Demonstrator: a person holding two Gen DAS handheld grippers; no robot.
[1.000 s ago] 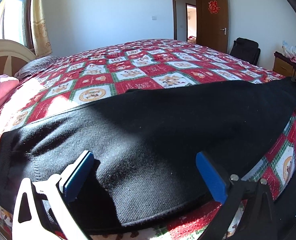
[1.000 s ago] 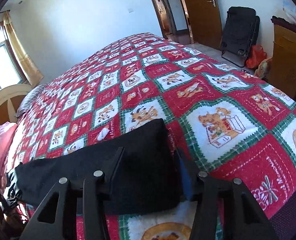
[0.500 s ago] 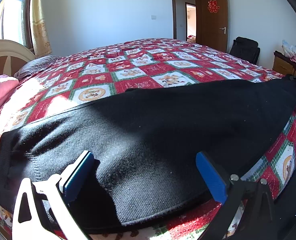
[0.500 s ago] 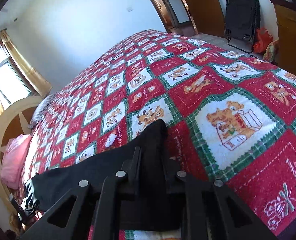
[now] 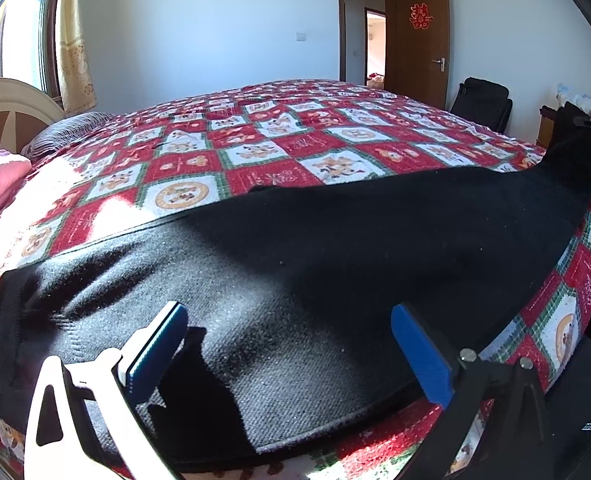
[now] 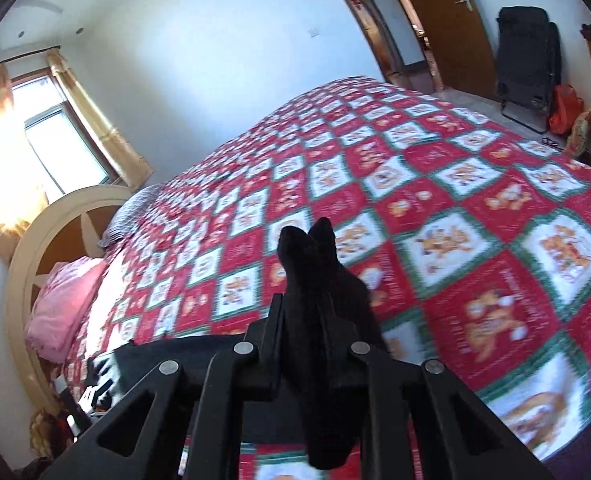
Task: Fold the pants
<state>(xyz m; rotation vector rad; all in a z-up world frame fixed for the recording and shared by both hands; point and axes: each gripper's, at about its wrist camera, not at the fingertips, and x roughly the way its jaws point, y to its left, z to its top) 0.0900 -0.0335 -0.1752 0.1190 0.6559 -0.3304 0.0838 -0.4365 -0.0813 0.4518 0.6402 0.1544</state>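
Right gripper (image 6: 305, 312) clamping black pants (image 6: 315, 264), lifted above quilt (image 6: 475, 240)

- quilt (image 6: 475, 264) pattern was smeared by motion blur in the right wrist view
- pants (image 5: 295, 280) hem end got hidden between the right gripper (image 6: 307, 320) jaws
- pants' near edge ran off the bottom of the left wrist view

Left gripper (image 5: 287, 344) spread wide and low; right gripper (image 6: 305, 320) clamped, raised

A home bedroom: a wide bed under a red patchwork quilt (image 5: 295, 148), its arched headboard (image 6: 35, 248) beside a curtained window (image 6: 63, 148).
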